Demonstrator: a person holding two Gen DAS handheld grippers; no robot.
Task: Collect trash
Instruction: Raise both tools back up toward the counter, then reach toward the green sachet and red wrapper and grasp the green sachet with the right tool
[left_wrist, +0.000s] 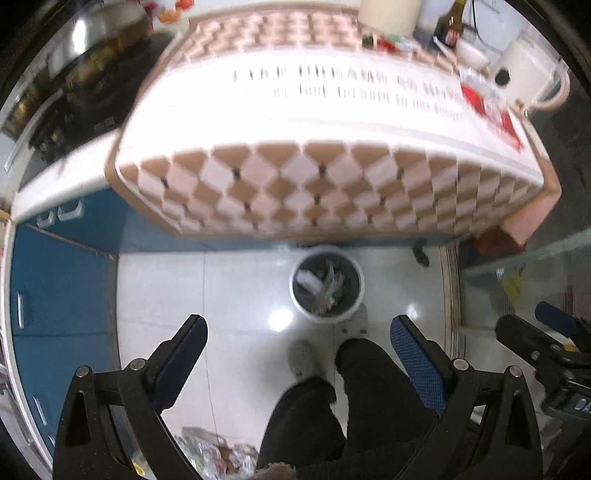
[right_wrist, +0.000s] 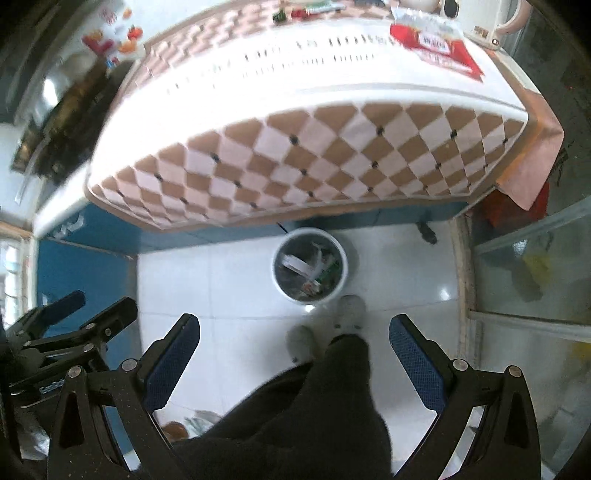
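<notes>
A round white waste bin (left_wrist: 326, 283) (right_wrist: 310, 265) stands on the white tiled floor just in front of the table, holding crumpled paper and wrappers. A red and white wrapper (left_wrist: 491, 107) (right_wrist: 436, 48) lies on the table's far right, beside small bits of litter (left_wrist: 384, 42) (right_wrist: 306, 13) at the back edge. My left gripper (left_wrist: 299, 328) hangs open and empty above the floor, short of the bin. My right gripper (right_wrist: 294, 326) is likewise open and empty, to the right of the left one.
The table (left_wrist: 325, 122) (right_wrist: 295, 155) wears a checked brown and white cloth. A white kettle (left_wrist: 528, 77) and a dark bottle (left_wrist: 452, 26) stand at its far right. Blue cabinets (left_wrist: 55, 280) line the left. The person's dark trouser legs (left_wrist: 332, 417) and light slippers (right_wrist: 349, 314) are below. A glass door (right_wrist: 532, 266) is at right.
</notes>
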